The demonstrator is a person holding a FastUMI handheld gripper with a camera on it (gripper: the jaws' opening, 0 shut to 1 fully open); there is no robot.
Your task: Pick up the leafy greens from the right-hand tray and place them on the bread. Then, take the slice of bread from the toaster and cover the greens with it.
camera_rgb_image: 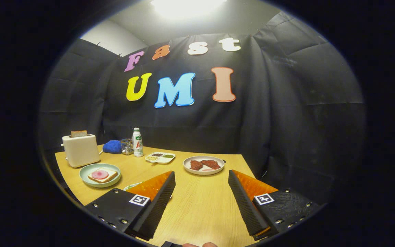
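Note:
My gripper (201, 174) is open above the wooden table (201, 209), with nothing between its fingers. Beyond the left finger, a pale green plate (88, 180) holds a slice of bread (104, 176) topped with a round pink slice. Behind that plate stands a cream toaster (80, 150) with a slice of bread (79, 133) sticking up out of its slot. A white rim with a trace of green (129, 187) peeks out from behind the left finger; the rest of it is hidden.
Just ahead of the fingers sits a white plate (218, 169) with dark red pieces. Farther back are a small divided dish (160, 157), a white bottle (137, 142), a small glass jar (126, 146) and a blue cloth (112, 146). The black booth wall closes the back and right.

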